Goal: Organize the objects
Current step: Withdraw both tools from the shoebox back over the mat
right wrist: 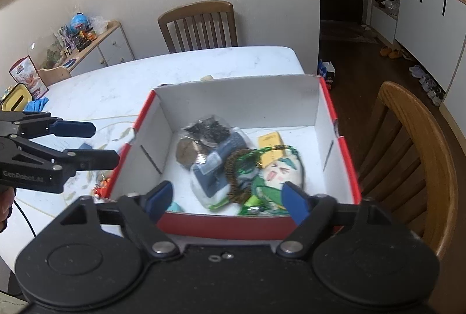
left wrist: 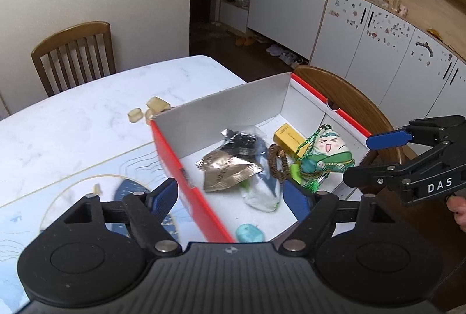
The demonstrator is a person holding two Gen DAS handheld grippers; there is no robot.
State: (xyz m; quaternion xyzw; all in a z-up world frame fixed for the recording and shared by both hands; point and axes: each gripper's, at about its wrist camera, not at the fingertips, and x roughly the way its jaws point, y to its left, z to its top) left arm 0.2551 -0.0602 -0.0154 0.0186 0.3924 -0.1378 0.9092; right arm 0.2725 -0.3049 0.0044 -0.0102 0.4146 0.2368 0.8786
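On a white marble-look table, a red box with white inner walls stands open near the edge, holding the gathered items. Inside lie a clear bag of dark and foil-wrapped contents, a brown bead string beside it, a yellow carton toward the far wall, and a green-and-white plush charm with a cartoon face and green tassels, resting against the carton. A pale turquoise item sits at the near corner of the box floor.

Left gripper: jaws spread wide, nothing between the blue pads; it hangs above the box's left wall, one finger over the table and the other over the box interior. Right gripper: jaws likewise spread and empty, poised above the near wall of the box, with the plush charm and bag visible below. Each gripper shows in the other's view, side-on, its fingers apart.

Outside the box, small cream blocks lie on the table just past the far corner, and a small orange trinket lies beside the left wall. Wooden chairs stand at the far side and at the right of the table.
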